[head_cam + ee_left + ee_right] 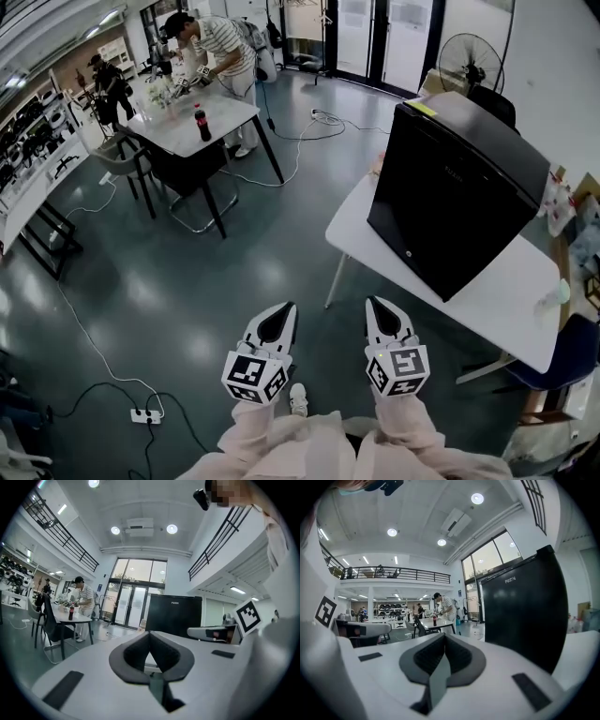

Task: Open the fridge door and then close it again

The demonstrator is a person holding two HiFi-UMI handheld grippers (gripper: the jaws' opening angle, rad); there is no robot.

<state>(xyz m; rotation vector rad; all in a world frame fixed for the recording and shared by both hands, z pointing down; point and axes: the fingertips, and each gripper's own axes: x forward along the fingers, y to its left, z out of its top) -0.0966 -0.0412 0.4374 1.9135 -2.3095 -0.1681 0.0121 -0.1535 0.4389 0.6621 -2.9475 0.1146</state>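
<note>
The fridge [459, 192], its door shut, is shown on a white table [511, 295] at the right. The left gripper [281, 311] and right gripper [380, 309] are held near, side by side, each empty with jaws pressed together. Bare floor [234, 281] lies between them and the white table. A bottle [202, 123] is seen on the far table [225, 117], and a fan [469, 61] beyond the fridge.
</note>
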